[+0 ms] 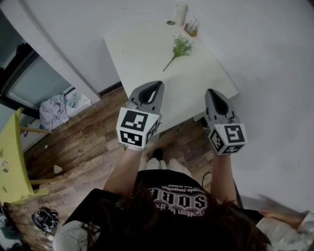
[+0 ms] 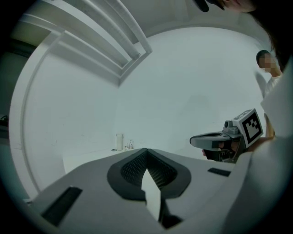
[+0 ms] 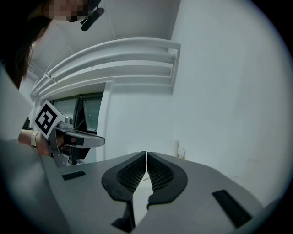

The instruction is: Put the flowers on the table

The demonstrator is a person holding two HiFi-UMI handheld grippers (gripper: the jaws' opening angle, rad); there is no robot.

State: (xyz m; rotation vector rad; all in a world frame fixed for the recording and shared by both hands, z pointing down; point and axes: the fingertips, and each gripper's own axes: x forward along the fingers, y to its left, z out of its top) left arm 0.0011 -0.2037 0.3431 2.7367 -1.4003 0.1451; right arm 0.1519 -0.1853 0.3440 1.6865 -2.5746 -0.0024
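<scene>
A green sprig of flowers [image 1: 179, 49] lies flat on the white table [image 1: 142, 59], toward its far side. Both grippers hover above the table's near edge, well short of the flowers. The left gripper [image 1: 158, 84] is shut, pads together with nothing between them, as the left gripper view [image 2: 146, 153] also shows. The right gripper [image 1: 215, 91] is shut and empty too; the right gripper view [image 3: 146, 155] shows its pads meeting. Each gripper appears in the other's view, the right gripper [image 2: 194, 140] at the right and the left gripper [image 3: 101, 141] at the left.
At the table's far edge stand a white cylinder [image 1: 181, 14] and a small holder [image 1: 192, 28]. A white wall lies beyond. A yellow chair [image 1: 11, 162] and clothes [image 1: 54, 110] are on the wooden floor to the left. Shoes [image 1: 45, 219] lie near the bottom left.
</scene>
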